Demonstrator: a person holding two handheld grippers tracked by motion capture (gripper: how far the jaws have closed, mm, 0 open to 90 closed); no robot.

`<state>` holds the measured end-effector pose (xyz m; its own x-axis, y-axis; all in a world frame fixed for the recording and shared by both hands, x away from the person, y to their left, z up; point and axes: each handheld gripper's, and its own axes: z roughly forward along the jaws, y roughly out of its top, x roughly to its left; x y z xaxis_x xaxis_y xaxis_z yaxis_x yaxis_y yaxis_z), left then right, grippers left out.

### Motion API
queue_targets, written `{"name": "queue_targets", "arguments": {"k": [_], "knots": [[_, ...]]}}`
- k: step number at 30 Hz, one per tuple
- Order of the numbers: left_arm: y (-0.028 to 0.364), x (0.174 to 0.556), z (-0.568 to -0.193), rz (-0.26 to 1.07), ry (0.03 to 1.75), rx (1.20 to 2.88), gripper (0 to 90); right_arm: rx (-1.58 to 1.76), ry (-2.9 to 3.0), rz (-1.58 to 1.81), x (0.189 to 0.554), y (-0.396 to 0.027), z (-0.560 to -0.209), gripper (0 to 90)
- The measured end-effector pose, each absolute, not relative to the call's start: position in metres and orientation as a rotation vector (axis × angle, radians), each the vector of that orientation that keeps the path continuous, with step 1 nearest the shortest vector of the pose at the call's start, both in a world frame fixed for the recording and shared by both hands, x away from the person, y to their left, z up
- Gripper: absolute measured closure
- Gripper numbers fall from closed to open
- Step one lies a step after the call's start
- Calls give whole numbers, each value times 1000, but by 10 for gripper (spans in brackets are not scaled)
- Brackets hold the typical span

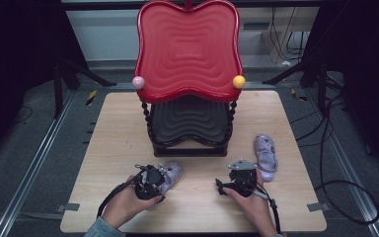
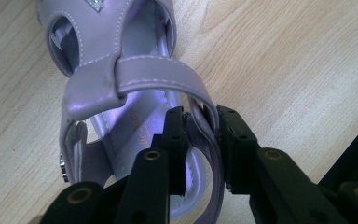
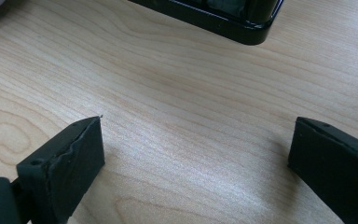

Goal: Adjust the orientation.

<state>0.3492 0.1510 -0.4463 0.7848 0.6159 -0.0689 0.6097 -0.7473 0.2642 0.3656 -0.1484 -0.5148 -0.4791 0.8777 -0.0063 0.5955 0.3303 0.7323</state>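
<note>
A lilac child's sandal point(image 1: 172, 172) lies on the wooden table near the front, left of centre. My left gripper point(image 1: 162, 178) is shut on it: in the left gripper view the jaws point(image 2: 203, 126) pinch the thin heel strap of the sandal point(image 2: 121, 84) from both sides. The second lilac sandal point(image 1: 265, 154) lies to the right of the stand. My right gripper point(image 1: 241, 168) rests just left of that sandal. Its jaws point(image 3: 196, 140) stand wide open over bare wood with nothing between them.
A two-tier stand sits mid-table, with a red wavy tray point(image 1: 187, 49) above a black one point(image 1: 190, 121). A pink ball point(image 1: 138, 82) and a yellow ball point(image 1: 239, 81) mark its top corners. Its black base point(image 3: 223, 18) lies just ahead of my right gripper. Cables trail on the floor at the right.
</note>
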Motion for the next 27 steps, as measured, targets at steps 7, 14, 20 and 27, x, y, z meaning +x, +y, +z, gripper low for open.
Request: {"name": "queue_targets", "arguments": {"k": [7, 14, 20, 27], "knots": [[150, 351, -446, 27, 945, 2711, 814, 1300, 2198, 953, 366, -148, -515, 36], [153, 352, -446, 15, 952, 2688, 847, 1300, 2198, 953, 366, -148, -515, 37], [163, 355, -443, -20, 968, 2609, 860, 1300, 2198, 953, 366, -148, -515, 37], [174, 357, -437, -18, 983, 2500, 865, 1300, 2198, 953, 366, -148, -515, 36]]}}
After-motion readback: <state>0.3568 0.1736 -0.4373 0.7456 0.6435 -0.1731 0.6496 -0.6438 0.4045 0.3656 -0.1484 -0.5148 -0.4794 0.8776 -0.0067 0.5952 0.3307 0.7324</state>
